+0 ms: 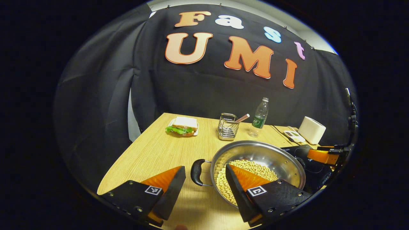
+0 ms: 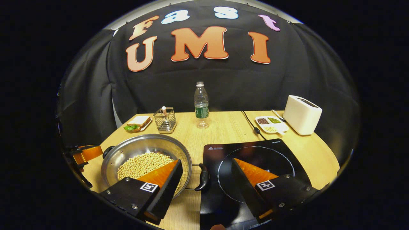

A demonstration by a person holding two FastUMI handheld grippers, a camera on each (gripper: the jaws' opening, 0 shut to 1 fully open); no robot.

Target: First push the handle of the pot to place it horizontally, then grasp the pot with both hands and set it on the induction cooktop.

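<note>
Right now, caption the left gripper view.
Open left tongs straddle a handle of the bean-filled pot.

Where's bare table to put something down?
Bare wood between the sandwich plate and the pot; also between the water bottle and the induction cooktop. The far right is crowded by the toaster and bean tray.
</note>
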